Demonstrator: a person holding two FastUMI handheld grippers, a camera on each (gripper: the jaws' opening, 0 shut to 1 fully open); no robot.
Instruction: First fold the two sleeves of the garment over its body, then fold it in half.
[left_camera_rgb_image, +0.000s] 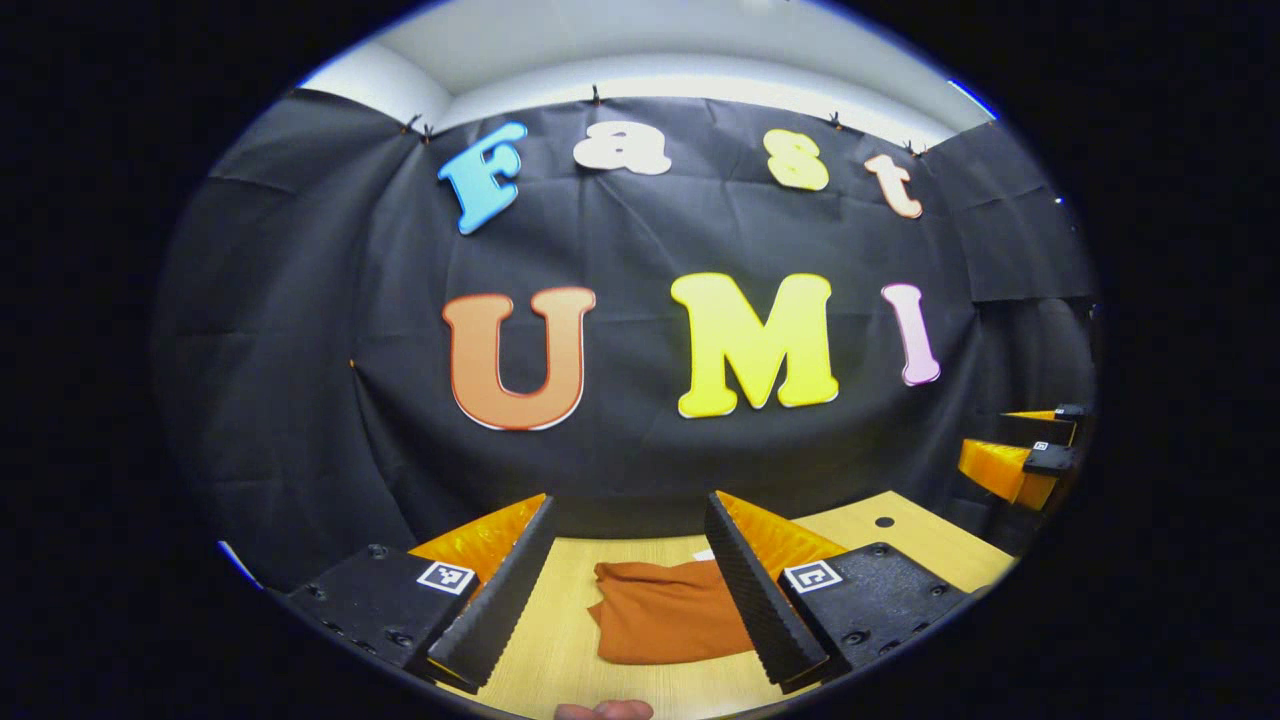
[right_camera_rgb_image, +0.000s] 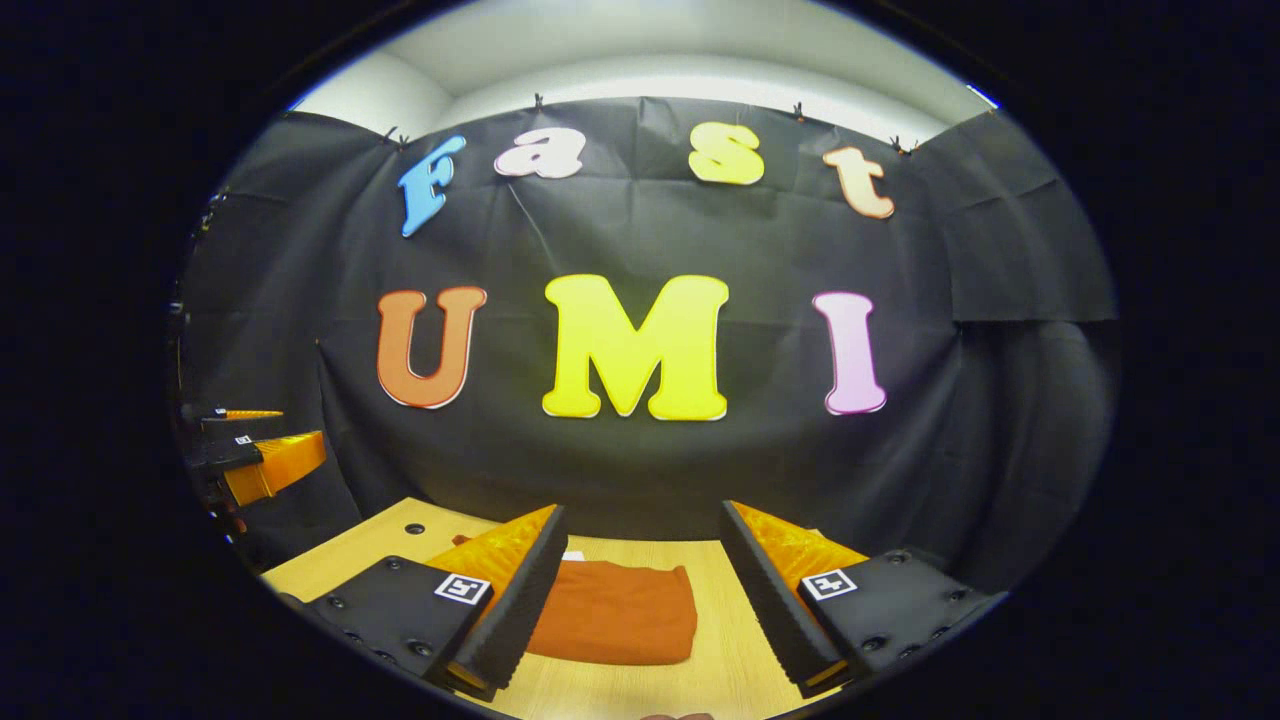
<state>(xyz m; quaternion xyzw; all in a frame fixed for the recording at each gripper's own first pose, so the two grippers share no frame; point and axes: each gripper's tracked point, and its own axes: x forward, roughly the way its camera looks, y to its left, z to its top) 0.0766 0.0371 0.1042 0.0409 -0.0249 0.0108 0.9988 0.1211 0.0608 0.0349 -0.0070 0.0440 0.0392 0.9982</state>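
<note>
A rust-orange garment (left_camera_rgb_image: 668, 612) lies folded into a compact rectangle on the wooden table (left_camera_rgb_image: 560, 640). In the left gripper view it sits between and beyond my left gripper (left_camera_rgb_image: 628, 512), which is open, raised above the table and holds nothing. In the right gripper view the same garment (right_camera_rgb_image: 618, 612) lies low and slightly left of centre, partly hidden behind the left finger (right_camera_rgb_image: 520, 590). My right gripper (right_camera_rgb_image: 642, 518) is open and holds nothing, also lifted clear of the cloth.
The black booth cloth (left_camera_rgb_image: 640, 440) hangs right behind the table's far edge. The other gripper (left_camera_rgb_image: 1020, 455) hovers at the far right of the left gripper view, and the other gripper (right_camera_rgb_image: 255, 460) sits at the far left of the right gripper view. A small dark hole (left_camera_rgb_image: 884, 521) marks the tabletop.
</note>
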